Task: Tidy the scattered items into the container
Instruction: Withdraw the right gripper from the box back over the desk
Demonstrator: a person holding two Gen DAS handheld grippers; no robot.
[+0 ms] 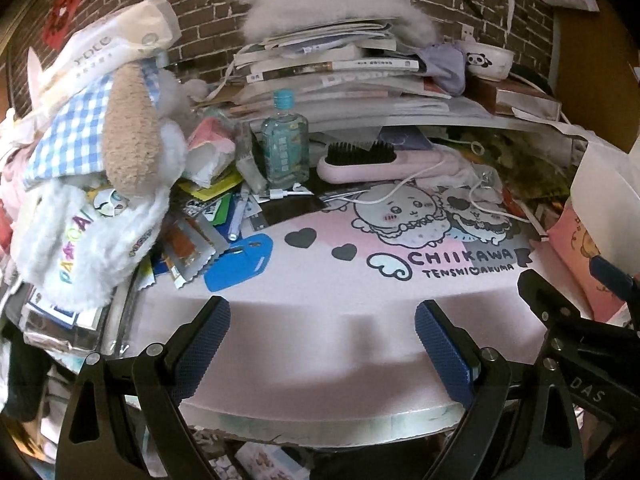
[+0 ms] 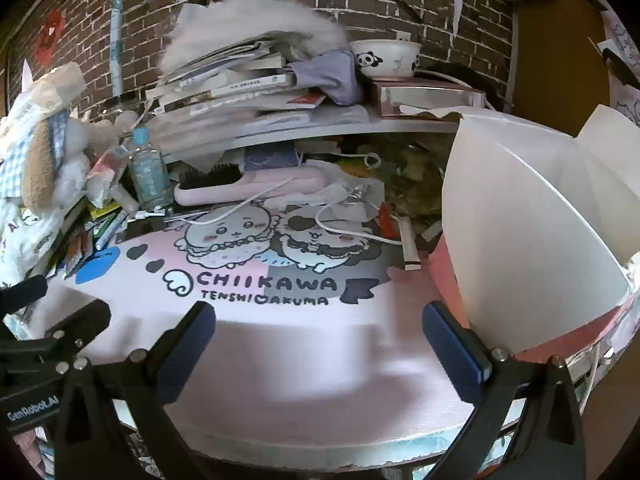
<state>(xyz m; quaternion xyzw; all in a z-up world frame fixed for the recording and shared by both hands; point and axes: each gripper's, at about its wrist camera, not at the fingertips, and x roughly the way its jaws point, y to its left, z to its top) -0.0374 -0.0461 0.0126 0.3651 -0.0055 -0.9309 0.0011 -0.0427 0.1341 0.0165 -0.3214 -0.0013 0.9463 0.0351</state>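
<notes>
My left gripper (image 1: pixel 324 344) hangs open over the near part of a pink Chiikawa desk mat (image 1: pixel 320 300), with nothing between its blue pads (image 1: pixel 204 340). The right gripper (image 2: pixel 320 352) is open too and holds nothing, just right of the left one. Scattered at the mat's left are a blue plastic tag (image 1: pixel 240 262), foil packets (image 1: pixel 188 246) and a pen. Behind stand a clear bottle (image 1: pixel 285 144) with a blue cap and a pink hairbrush (image 1: pixel 380 162) with a white cable (image 2: pixel 248 204). A white and pink paper bag (image 2: pixel 540 220) stands open at the right.
A plush toy (image 1: pixel 128 136) with a checked cloth leans in from the left over the pile. A low shelf (image 2: pixel 320 128) at the back carries stacked books and a panda bowl (image 2: pixel 386 56) against a brick wall. The table's front edge (image 1: pixel 320 424) is close below the grippers.
</notes>
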